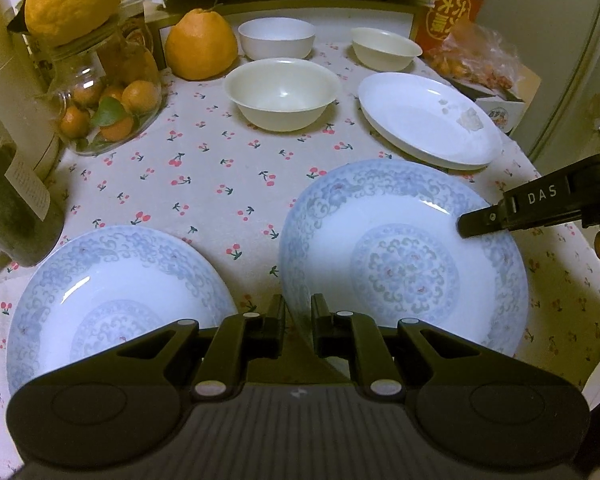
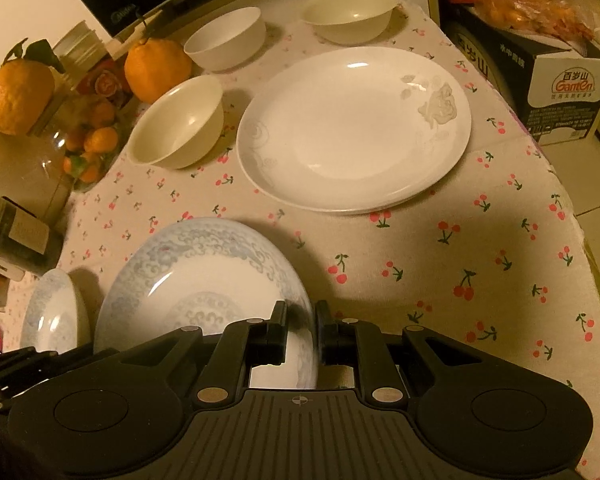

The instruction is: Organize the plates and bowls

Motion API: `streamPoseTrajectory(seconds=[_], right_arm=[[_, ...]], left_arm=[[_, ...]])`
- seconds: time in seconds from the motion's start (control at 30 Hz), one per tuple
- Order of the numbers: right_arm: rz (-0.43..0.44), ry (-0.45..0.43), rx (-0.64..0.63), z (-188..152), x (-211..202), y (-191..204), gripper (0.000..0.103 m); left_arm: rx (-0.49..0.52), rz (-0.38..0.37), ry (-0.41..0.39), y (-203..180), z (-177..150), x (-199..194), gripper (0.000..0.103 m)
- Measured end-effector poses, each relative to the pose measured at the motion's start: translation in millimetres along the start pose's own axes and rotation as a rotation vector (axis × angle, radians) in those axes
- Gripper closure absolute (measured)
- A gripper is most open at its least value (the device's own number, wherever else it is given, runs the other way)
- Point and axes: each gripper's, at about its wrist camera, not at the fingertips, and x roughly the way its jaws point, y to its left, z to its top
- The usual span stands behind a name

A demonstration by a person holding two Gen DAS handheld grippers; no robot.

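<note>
A blue-patterned plate (image 1: 404, 256) (image 2: 204, 280) lies between both grippers. My left gripper (image 1: 299, 306) is shut on its left rim. My right gripper (image 2: 301, 312) is shut on the opposite rim and reaches in from the right edge of the left wrist view (image 1: 472, 224). I cannot tell whether the plate touches the cloth. A second blue-patterned plate (image 1: 116, 300) (image 2: 54, 320) sits on the cloth to its left. Behind are stacked white plates (image 1: 428, 120) (image 2: 352, 128), a cream bowl (image 1: 282, 92) (image 2: 178, 124), a white bowl (image 1: 276, 36) (image 2: 226, 38) and another cream bowl (image 1: 384, 48) (image 2: 348, 12).
A glass jar of small oranges (image 1: 108, 100) with a big orange on top stands at the back left, and another big orange (image 1: 202, 44) beside it. A dark jar (image 1: 8, 208) is at the left edge. A bagged fruit pile (image 1: 472, 60) and a carton (image 2: 560, 92) border the right. The table's edge (image 2: 580, 240) curves along the right.
</note>
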Motion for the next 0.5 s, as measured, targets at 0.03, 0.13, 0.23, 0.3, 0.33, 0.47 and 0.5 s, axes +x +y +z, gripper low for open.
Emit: streamPoseTrajectory(seconds=[0.03,0.13,0.23,0.3,0.33,0.47,0.5], right_arm=[[-0.001,0.000,0.001,-0.1,0.0,0.0,0.087],[-0.006,-0.004,-0.003,-0.8,-0.8,1.9,0.086],[-0.018,-0.014,-0.010,-0.7,-3.8,3.7,0.085],[-0.017,-0.022,-0.015,-0.7,-6.3,4.7,0.083],[-0.012,-0.024,-0.014,-0.6,-7.0,4.9,0.080],[-0.006,-0.026,-0.018,-0.7,-10.2,7.7,0.068],[-0.003,-0.026,-0.020,-0.9,-11.0,8.9,0.063]], left_arm=[[-0.001,0.000,-0.001,0.1,-0.1,-0.3,0.091],[0.004,0.003,-0.004,0.2,-0.4,-0.8,0.091],[0.023,0.026,-0.032,-2.1,-0.1,-4.9,0.090],[0.030,0.040,-0.047,-2.8,0.2,-7.9,0.084],[0.030,0.042,-0.050,-2.6,0.3,-8.9,0.083],[0.024,0.047,-0.060,-2.4,0.2,-12.5,0.081],[0.024,0.047,-0.063,-2.5,0.1,-14.1,0.079]])
